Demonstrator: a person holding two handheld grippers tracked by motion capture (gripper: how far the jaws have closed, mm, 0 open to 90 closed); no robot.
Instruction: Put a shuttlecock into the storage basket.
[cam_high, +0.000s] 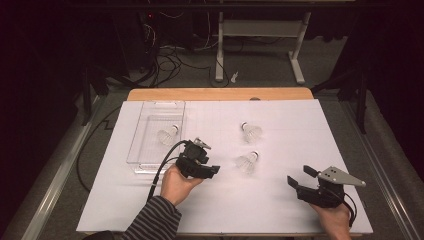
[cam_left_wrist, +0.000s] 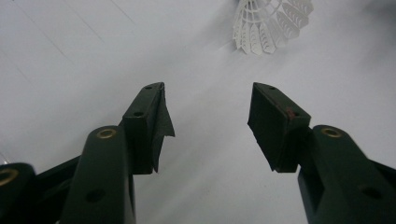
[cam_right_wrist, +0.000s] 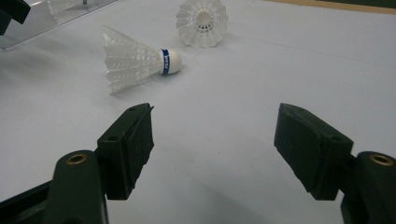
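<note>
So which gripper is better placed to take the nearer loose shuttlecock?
Left, probably: the left gripper is open and closest to the shuttlecock, facing it. The right gripper sits farther off.

White-covered table (cam_high: 280, 200), clear tray (cam_high: 145, 150), two loose shuttlecocks (cam_high: 251, 132) (cam_high: 247, 161)

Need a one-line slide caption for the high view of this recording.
Left tool open beside a clear tray holding one shuttlecock; two more lie on the white table.
</note>
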